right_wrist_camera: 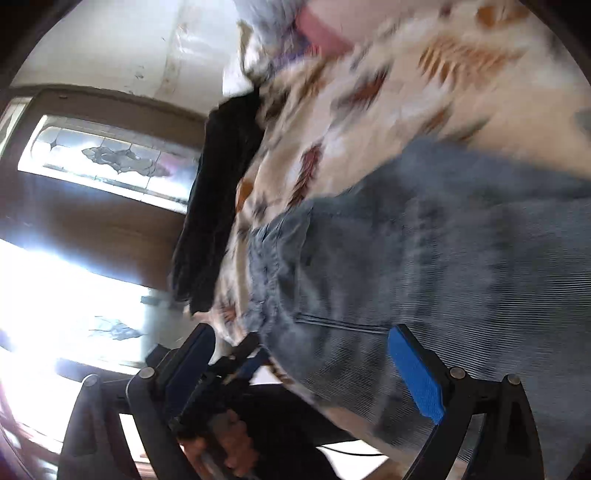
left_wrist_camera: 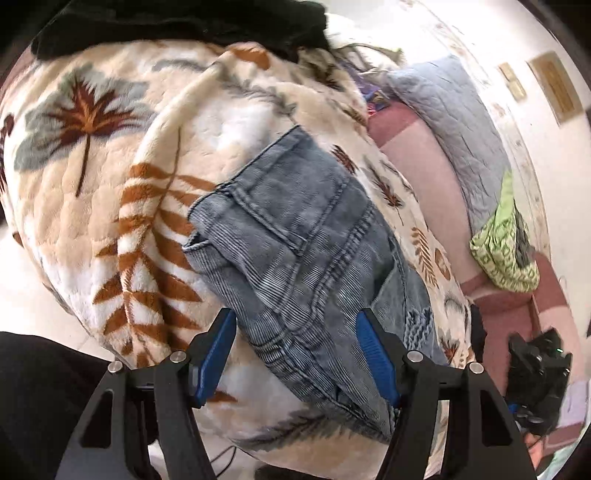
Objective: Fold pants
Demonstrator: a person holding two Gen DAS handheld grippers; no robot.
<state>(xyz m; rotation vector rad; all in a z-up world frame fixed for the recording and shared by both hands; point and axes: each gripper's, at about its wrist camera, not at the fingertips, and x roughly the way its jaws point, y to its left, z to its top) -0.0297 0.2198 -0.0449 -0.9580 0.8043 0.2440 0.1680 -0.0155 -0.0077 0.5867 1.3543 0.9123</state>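
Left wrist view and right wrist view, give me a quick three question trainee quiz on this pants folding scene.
1. True or false: the left gripper is shut on the faded blue denim pants.
2. What do the pants lie on?
3. Which lies at the blanket's far edge: A, a black garment; B, a red towel?

Key: 1 false, it is open. 2 the cream leaf-patterned fleece blanket. 3 A, the black garment.

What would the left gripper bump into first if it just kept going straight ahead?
Most likely the folded jeans. The left gripper is open, with the denim lying between and ahead of its fingers, on the leaf-print blanket. Depth is hard to judge.
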